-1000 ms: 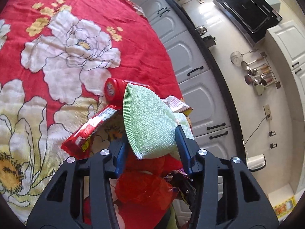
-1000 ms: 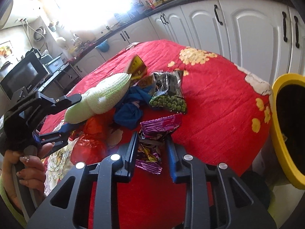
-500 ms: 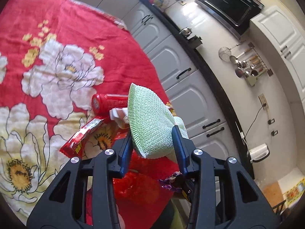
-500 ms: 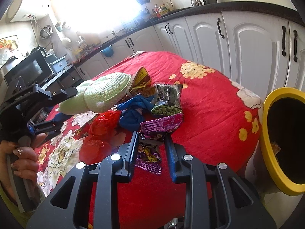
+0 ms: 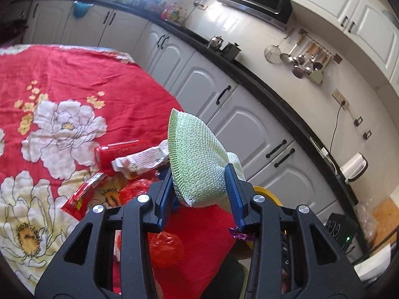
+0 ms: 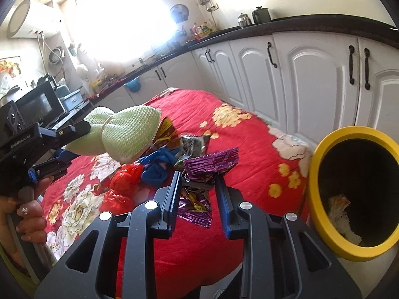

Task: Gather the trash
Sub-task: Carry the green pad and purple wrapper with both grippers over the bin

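Observation:
My left gripper [image 5: 199,174] is shut on a pale green foam net [image 5: 197,159] and holds it in the air above the table; it also shows in the right wrist view [image 6: 124,132]. My right gripper [image 6: 198,182] is shut on a purple snack wrapper [image 6: 207,169] lifted above the red flowered tablecloth [image 6: 249,149]. A yellow-rimmed black trash bin [image 6: 354,194] stands by the table's right edge with paper scraps inside. Its rim shows behind the left fingers [image 5: 264,190].
More litter lies on the cloth: a blue rag [image 6: 159,164], red plastic bags [image 6: 122,182], a green pea packet [image 6: 194,144], a red tube [image 5: 117,149], a white crumpled packet [image 5: 142,160] and a red wrapper [image 5: 79,196]. White cabinets [image 6: 311,79] stand behind.
My left gripper has risen with the green net, away from the litter pile. My right gripper has lifted the purple wrapper and swung toward the bin, which now fills more of its view.

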Available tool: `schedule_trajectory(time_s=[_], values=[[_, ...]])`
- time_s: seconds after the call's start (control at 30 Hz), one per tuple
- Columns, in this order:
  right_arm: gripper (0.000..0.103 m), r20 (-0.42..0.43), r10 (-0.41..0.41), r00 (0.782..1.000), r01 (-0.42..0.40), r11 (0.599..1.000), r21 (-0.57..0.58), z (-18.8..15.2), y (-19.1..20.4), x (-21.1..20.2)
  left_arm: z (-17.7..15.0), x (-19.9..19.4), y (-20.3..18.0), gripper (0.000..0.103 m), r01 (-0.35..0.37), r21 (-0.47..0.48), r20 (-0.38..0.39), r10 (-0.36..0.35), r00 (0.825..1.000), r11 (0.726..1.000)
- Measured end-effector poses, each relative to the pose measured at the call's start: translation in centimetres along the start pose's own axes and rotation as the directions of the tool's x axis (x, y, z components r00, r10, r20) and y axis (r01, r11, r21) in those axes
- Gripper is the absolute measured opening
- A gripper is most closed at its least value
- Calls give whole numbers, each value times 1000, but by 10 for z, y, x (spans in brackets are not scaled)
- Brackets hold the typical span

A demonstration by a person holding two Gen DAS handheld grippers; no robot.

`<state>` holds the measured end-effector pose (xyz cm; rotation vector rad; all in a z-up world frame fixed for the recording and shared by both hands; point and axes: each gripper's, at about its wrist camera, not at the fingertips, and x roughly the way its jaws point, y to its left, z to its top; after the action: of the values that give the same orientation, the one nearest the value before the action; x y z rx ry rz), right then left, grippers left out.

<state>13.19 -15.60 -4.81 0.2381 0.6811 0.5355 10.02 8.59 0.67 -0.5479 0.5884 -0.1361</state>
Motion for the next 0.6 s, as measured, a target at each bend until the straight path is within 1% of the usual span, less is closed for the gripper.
schedule_trajectory(time_s=[0.2,0.6], values=[[26,35,-27,999,26,999,23,6,-18,-14,-3,6,-22,31,6,49,11,-6,1000,999],[26,93,-97,991,90,993,81,13,-58,-40,-10,27,-74,31,49,134,1,-50,999,990]])
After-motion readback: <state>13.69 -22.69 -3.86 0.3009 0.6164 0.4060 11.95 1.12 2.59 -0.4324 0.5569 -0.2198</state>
